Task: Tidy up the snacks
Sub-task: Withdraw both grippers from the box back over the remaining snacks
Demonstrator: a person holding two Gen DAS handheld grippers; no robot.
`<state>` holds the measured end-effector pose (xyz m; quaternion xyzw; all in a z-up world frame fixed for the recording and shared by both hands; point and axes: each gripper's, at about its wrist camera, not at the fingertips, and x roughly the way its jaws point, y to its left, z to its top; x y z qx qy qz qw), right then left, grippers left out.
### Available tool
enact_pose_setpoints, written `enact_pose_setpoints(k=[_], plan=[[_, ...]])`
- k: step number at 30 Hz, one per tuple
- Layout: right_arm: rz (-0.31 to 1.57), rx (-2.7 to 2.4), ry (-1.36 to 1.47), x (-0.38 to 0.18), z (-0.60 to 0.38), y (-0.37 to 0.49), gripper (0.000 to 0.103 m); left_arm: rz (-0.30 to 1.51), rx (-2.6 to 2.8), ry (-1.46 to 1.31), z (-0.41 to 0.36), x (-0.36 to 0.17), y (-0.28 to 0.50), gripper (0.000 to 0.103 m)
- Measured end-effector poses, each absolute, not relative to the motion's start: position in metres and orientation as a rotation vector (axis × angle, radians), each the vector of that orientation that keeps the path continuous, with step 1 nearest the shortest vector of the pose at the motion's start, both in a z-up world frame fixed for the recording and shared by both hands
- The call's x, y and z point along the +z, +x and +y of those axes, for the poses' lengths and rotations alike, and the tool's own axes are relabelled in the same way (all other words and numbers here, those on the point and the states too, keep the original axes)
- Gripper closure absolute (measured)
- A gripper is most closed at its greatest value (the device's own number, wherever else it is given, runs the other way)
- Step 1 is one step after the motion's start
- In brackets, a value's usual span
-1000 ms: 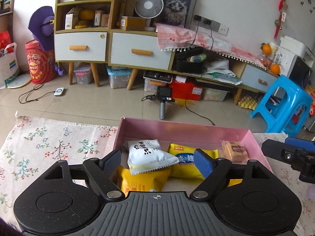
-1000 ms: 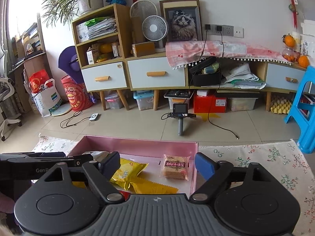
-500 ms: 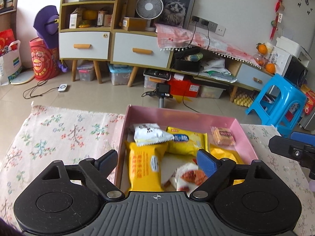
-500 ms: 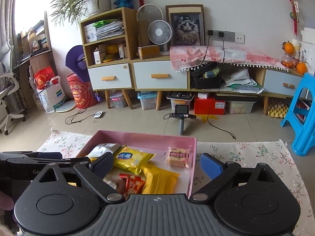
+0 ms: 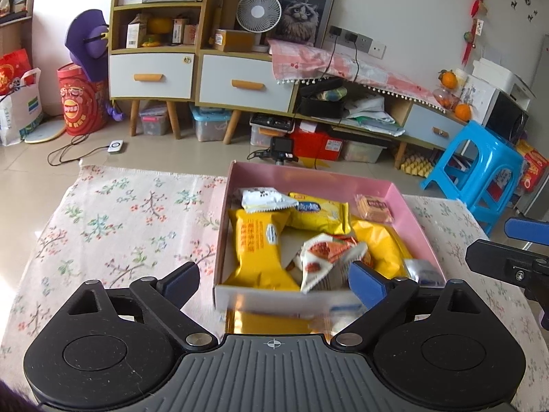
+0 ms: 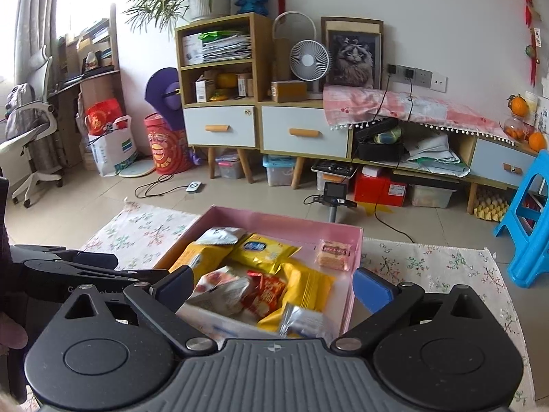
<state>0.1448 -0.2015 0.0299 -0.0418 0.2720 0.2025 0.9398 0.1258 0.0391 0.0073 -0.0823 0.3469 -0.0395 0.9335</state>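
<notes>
Left wrist view: the left gripper [image 5: 272, 279] hangs just near of a pink box [image 5: 310, 175] that sits on a floral tablecloth [image 5: 130, 213]. Its jaws stand wide apart and have just been opening; nothing is pressed between the pads, though the box's near wall lies between them. Inside the box lie seven snack packs that can be counted here: one white pack [image 5: 264, 199] at the far left, one tall yellow pack [image 5: 260, 247] near left, one yellow and blue pack [image 5: 319, 211] in the middle far, one small cracker pack [image 5: 374, 206] at the far right, one red and white pack [image 5: 329, 257] in the near middle, one plain yellow pack [image 5: 381, 243] to its right, and one silver pack [image 5: 423, 271] in the near right corner. Right wrist view: the right gripper [image 6: 272, 286] also hangs near the box's front, jaws wide apart and just opened further, gripping nothing. The same packs show, plus one small red pack [image 6: 266, 292] in the near middle. The snacks appear to be all boxed, so the step in hand looks like drawing both tools clear; doing it well means keeping the jaws apart and lifting free without catching the near wall or dragging the cloth.
</notes>
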Motion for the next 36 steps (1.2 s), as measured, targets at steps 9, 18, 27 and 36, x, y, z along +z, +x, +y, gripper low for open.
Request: enact_pose_setpoints(k=[9, 18, 27, 36], plan=[[0.568, 0.417, -0.079, 0.030, -0.202, 0.118, 0.013, 0.742, -0.085, -0.163, 0.039, 0.007, 0.097, 0.007], [0.581, 0.408, -0.064, 0.019, -0.212, 0.101, 0.010, 0.768, -0.103, -0.147, 0.039, -0.003, 0.074, 0.006], [0.578, 0.424, -0.100, -0.008, -0.221, 0.076, 0.010, 0.766, -0.100, -0.144, 0.046, -0.018, 0.051, 0.003], [0.575, 0.463, -0.126, -0.026, -0.226, 0.053, 0.010, 0.770, -0.121, -0.107, 0.046, -0.039, 0.029, 0.002]])
